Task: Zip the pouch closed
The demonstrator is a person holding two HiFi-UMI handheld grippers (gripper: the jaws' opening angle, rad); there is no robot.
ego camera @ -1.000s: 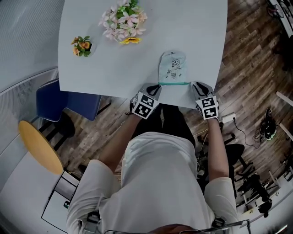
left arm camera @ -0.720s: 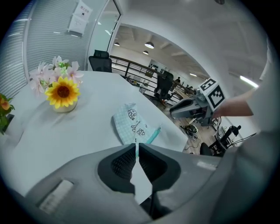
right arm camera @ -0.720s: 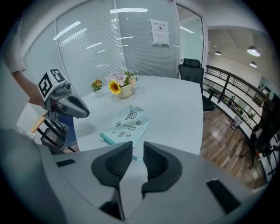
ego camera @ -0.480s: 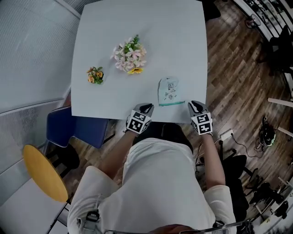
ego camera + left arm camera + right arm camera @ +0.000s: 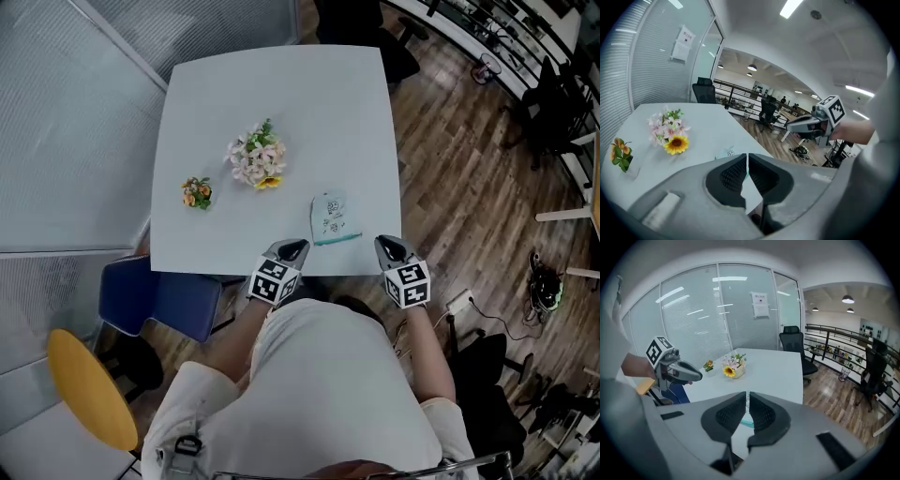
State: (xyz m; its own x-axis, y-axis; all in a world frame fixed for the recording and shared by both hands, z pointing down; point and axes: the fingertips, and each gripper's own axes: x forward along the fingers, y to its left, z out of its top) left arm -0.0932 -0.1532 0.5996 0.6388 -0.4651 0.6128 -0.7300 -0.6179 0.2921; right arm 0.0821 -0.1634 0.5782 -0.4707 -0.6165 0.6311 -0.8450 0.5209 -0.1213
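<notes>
One mint printed fabric pouch [image 5: 328,217] lay flat on white table [image 5: 281,94]; two bouquets: pink flower bunch [image 5: 255,159], orange flower bunch [image 5: 196,192]. Left gripper [image 5: 292,247] and right gripper [image 5: 387,246] fingers pressed together, empty.

The pouch [image 5: 329,216] is showing pale green with little dark drawings and a teal edge. The flowers [image 5: 255,161] are showing pink, white and yellow on the white table [image 5: 281,103].

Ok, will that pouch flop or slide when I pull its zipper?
Probably floppy: the pouch lies flat and thin, like soft fabric. Likely light for its size, so it may slide on the smooth table unless pinned down. It seems unlikely to roll or tip.
</notes>
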